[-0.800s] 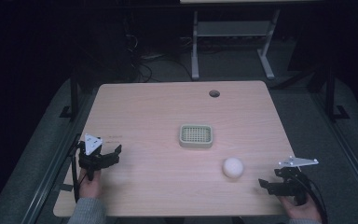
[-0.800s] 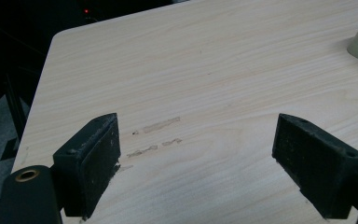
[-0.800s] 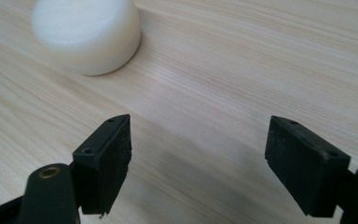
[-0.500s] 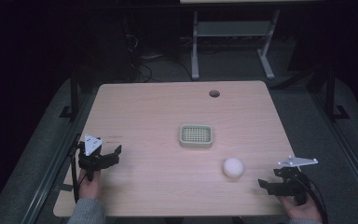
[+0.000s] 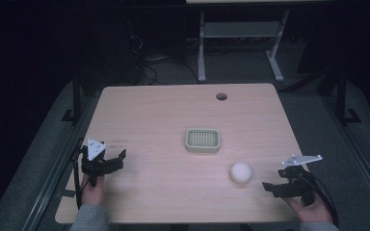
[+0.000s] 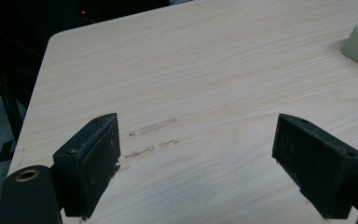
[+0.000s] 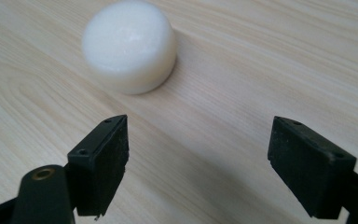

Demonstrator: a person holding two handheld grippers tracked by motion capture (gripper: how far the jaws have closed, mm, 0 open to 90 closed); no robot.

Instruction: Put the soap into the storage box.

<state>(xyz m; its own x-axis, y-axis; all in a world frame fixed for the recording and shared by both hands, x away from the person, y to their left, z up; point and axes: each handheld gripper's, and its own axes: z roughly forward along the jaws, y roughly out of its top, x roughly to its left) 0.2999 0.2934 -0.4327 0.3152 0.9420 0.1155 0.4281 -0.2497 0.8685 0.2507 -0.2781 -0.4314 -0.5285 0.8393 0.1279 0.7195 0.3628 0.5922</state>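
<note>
Two tongs rest on your counter [image 5: 164, 120], both spread wide and holding nothing. Your slotted tray [image 5: 203, 139] sits mid-counter. Near your right tongs [image 5: 269, 187], just ahead of them, lies the white puck [image 5: 241, 172]; your left tongs [image 5: 118, 159] sit well apart.

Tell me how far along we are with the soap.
Nothing looks done yet: the white soap bar lies on the table, apart from the empty soap dish. The right hand-held gripper is open just short of it; the left hand-held gripper is open, idle. Grasping and placing remain, probably.
</note>
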